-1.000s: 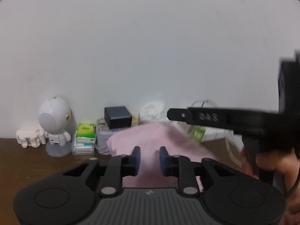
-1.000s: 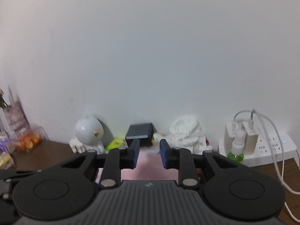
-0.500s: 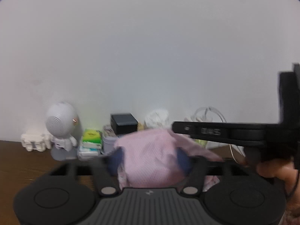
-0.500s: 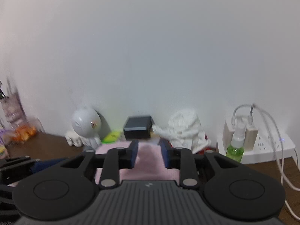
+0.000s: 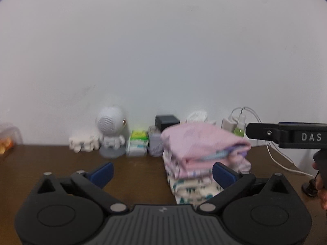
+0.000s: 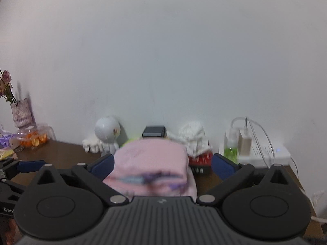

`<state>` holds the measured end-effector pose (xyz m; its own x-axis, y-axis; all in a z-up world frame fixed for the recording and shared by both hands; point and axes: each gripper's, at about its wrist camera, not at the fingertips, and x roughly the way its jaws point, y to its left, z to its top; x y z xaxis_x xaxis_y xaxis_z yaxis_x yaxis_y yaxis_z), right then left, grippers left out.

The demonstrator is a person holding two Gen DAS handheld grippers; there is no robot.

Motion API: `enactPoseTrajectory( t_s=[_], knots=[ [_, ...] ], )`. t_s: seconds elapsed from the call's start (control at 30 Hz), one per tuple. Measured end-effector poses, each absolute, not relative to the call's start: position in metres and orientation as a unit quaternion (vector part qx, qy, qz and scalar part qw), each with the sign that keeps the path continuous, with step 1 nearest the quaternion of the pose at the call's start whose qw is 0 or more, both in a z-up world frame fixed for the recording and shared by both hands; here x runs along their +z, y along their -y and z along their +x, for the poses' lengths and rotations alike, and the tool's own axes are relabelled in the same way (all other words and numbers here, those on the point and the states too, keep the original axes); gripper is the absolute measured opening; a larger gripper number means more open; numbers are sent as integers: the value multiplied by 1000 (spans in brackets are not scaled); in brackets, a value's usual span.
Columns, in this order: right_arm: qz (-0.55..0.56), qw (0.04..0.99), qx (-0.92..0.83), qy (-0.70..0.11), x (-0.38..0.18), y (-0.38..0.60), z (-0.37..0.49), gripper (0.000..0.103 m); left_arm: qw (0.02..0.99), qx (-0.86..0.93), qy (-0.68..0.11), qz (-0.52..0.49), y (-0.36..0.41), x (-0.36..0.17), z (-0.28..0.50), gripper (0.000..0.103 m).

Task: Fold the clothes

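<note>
Pink folded garment (image 5: 202, 143) tops a stack of folded clothes (image 5: 192, 185) on the brown desk (image 5: 51, 159), right of centre in your left view. Your left claw (image 5: 162, 172) has just been opening; its jaws stand wide apart, nothing gripped, the right pad just beside the stack's near corner. Your right claw (image 6: 162, 164) has also just been opening, jaws spread to either side of the pink fold's near edge (image 6: 151, 177), not pressing it. Bare desk lies open to the stack's left. Back edge is crowded: white robot figure (image 5: 110, 130), tissue packs (image 5: 138, 143), black box (image 5: 166, 120), power strip (image 6: 265, 153) with cables at right.
</note>
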<state>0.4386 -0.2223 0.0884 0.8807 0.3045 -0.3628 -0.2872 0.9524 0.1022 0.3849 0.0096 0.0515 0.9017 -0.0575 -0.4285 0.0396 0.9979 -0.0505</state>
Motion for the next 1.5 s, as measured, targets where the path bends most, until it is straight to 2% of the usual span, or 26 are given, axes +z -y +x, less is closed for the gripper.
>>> enactPoseTrajectory(
  t_s=[0.4,0.83,1.5],
  knots=[
    [32,959,135,-247,73,222,404,103,974,3,-228,-22,-17,54,353,103],
    [19,957,117,-264,76,215,353,103,972,12,-231,-30,-13,61,307,103],
    [-8,954,142,-263,73,205,215,103,971,6,-239,-15,-4,45,173,103]
  ],
)
